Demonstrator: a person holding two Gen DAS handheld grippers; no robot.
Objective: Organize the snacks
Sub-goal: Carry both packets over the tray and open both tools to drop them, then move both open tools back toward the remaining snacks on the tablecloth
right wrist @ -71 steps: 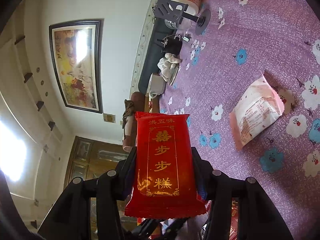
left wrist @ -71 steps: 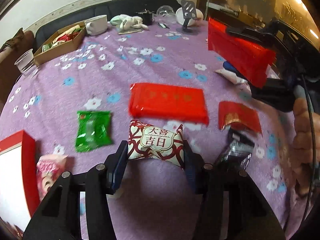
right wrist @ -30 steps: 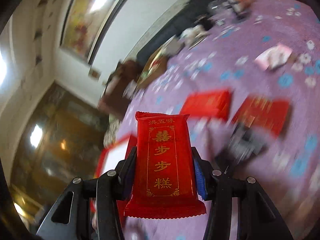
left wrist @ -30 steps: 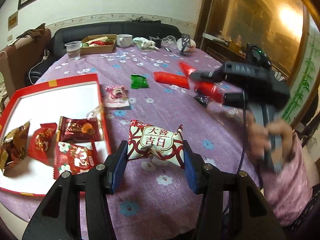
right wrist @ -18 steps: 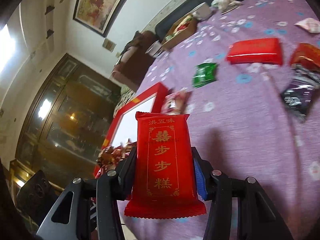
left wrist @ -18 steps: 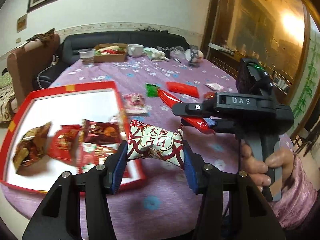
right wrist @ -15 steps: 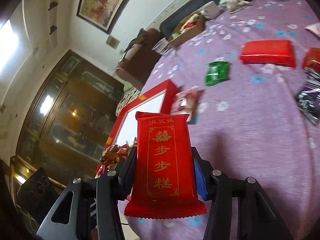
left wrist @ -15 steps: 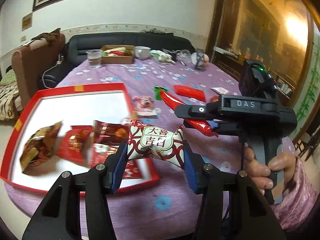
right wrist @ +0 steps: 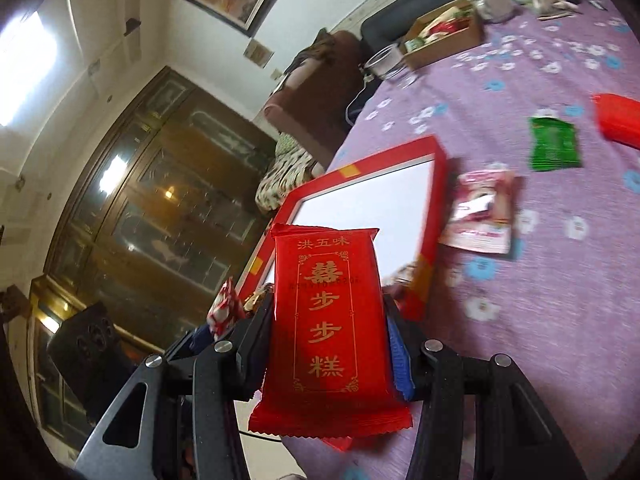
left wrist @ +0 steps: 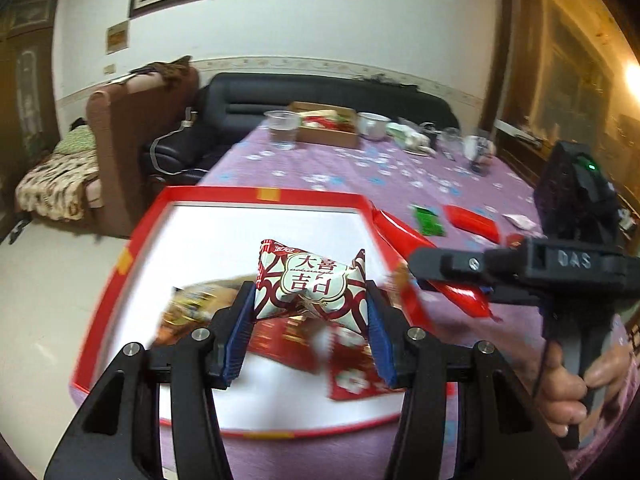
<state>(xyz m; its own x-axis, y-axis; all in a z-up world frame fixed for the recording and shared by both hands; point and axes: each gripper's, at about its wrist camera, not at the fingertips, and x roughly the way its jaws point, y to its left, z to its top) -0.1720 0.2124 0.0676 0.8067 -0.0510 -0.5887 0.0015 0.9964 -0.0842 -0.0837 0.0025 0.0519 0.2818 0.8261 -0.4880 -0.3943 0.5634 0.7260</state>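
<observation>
1. My left gripper (left wrist: 311,320) is clamped on a red-and-white candy pack (left wrist: 311,285), blue pads pressing its two sides; glossy pillow-shaped wrapper, crimped ends, white cartouche reading 大喜吉日.
2. That pack hangs above the red tray (left wrist: 140,236), over the blurred snack packets (left wrist: 288,340) lying on the tray's white floor.
3. My right gripper (right wrist: 330,340) is clenched on a flat red cake packet (right wrist: 327,320), held upright between the blue pads; shiny foil, serrated bottom edge, gold print 洪五味 at top, then 囍步步糕 inside a gold border.
4. In the left wrist view the same right gripper (left wrist: 452,276) shows side-on beside the tray's right rim, black plastic body stamped "DAS", the red packet sticking out edge-on, my right hand (left wrist: 580,384) on the handle.
5. In the right wrist view the tray (right wrist: 434,184) is a shallow rectangular box, red rim with yellow tape patches.
6. Just beside its right rim: a pink-and-white sachet (right wrist: 482,214), flat on the cloth.
7. Farther out: a green packet (right wrist: 554,144), a red bar packet (right wrist: 618,120).
8. Purple tablecloth (right wrist: 560,320), white and blue flower print.
9. Far end: brown cardboard box (right wrist: 444,40) of snacks, clear plastic cup (right wrist: 386,62), white mug (right wrist: 492,2).
</observation>
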